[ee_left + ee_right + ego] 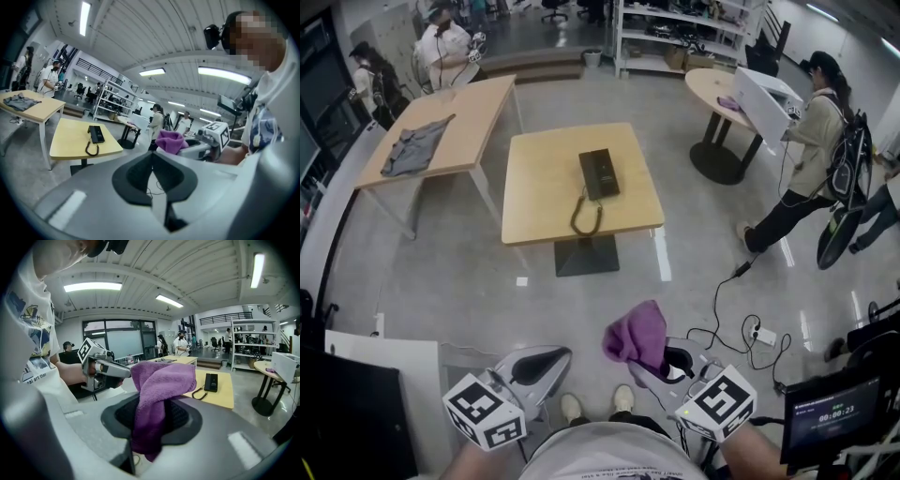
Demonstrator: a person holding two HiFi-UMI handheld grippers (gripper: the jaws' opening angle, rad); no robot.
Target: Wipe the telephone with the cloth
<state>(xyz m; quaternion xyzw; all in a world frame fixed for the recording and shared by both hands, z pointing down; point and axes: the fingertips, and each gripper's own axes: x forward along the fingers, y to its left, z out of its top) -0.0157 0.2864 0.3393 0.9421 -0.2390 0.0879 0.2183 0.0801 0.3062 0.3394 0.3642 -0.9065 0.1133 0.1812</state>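
1. Fuzzy purple cloth (161,380) bunches, pinched in my right hand-held gripper (152,425).
2. My left hand-held gripper (152,176) has smooth grey jaws pressed together, empty.
3. Well ahead, flat black telephone (598,173) lies on square wooden table (539,202).

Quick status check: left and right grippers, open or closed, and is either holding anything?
Left gripper: fingers closed, nothing between them.
Right gripper: fingers closed on the purple cloth.
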